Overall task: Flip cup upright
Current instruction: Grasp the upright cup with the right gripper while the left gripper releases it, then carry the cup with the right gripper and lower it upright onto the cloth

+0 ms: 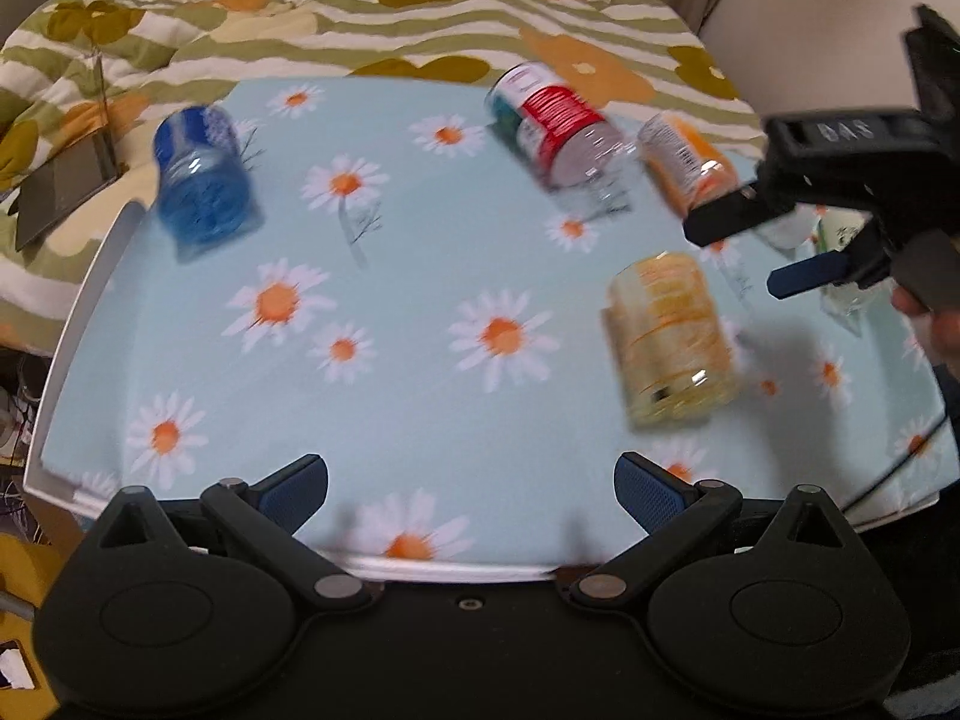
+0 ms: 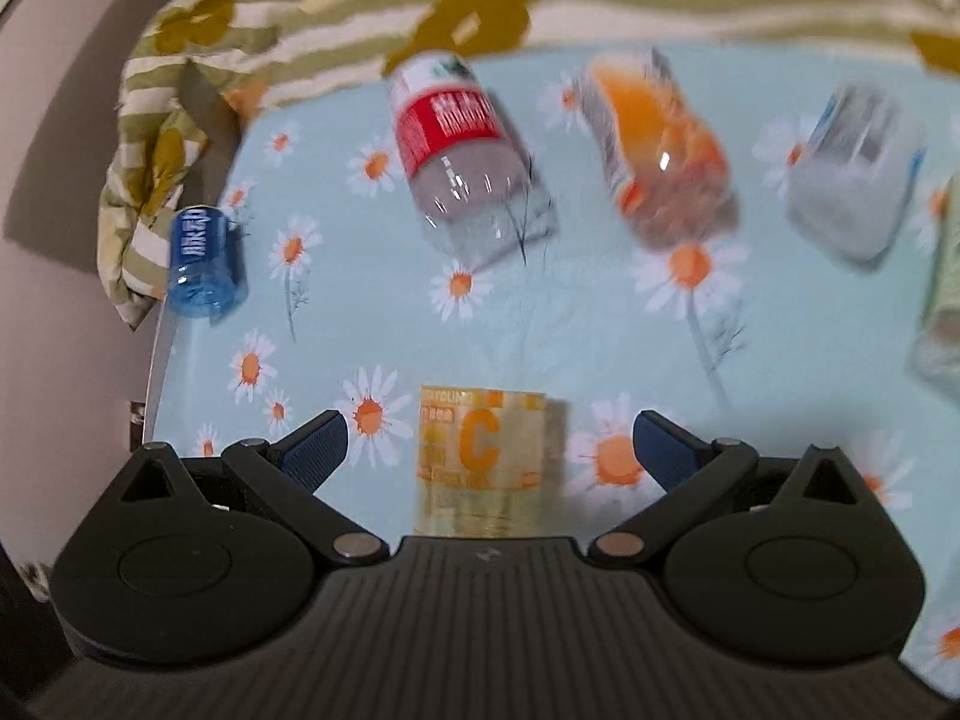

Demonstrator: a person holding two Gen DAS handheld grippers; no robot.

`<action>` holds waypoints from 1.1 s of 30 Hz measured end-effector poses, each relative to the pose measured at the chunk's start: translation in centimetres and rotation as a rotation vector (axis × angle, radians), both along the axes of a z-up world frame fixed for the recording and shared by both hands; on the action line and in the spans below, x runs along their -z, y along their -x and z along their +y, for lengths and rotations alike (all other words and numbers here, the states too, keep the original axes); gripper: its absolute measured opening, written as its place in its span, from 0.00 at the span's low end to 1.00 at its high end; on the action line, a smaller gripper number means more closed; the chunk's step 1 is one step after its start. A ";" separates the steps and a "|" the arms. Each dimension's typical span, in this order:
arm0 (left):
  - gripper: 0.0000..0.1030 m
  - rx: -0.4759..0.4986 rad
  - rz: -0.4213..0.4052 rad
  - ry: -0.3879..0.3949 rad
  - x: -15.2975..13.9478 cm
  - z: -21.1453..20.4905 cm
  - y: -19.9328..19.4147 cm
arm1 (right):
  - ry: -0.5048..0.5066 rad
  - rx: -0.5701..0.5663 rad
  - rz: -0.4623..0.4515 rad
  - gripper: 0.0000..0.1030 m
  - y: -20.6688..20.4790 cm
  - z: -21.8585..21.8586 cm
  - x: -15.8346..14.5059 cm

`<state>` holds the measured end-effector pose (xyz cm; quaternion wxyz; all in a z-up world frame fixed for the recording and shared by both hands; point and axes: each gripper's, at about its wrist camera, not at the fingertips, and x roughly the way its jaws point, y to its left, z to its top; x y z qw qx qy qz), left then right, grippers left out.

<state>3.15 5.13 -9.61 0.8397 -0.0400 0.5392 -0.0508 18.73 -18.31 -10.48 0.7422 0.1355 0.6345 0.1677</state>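
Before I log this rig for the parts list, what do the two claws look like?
Both match: the left claw and right claw are matte black plastic, with rounded housings, silver pivot pins and textured blue finger pads. The right one's body shows mirrored white digits and a trailing black cable.

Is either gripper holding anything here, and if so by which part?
Nothing is held. The left gripper is open over bare cloth; the right gripper is open, with the yellow-labelled clear plastic cup between its fingers, untouched.
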 end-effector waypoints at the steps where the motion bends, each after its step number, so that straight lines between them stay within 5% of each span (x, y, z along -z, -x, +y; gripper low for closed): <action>1: 1.00 0.001 0.008 -0.005 0.3 0.4 0.1 | 0.006 -0.002 0.014 1.00 -0.1 0.3 0.4; 4: 1.00 -0.006 0.021 -0.022 1.2 1.7 0.5 | 0.048 -0.012 0.032 0.98 -0.7 1.5 1.3; 12: 1.00 -0.009 0.039 0.004 1.9 3.4 0.7 | 0.025 0.040 0.124 0.73 -1.2 1.8 3.4; 25: 1.00 0.005 0.031 0.033 1.0 4.0 0.3 | 0.008 0.064 0.094 0.69 -0.1 1.8 2.2; 29: 1.00 0.009 0.013 0.034 0.1 4.0 0.3 | -0.024 0.079 0.004 0.69 1.0 1.5 -0.8; 33: 1.00 0.003 -0.005 0.043 -0.2 4.0 0.2 | -0.019 0.135 -0.267 0.71 4.0 1.7 -3.8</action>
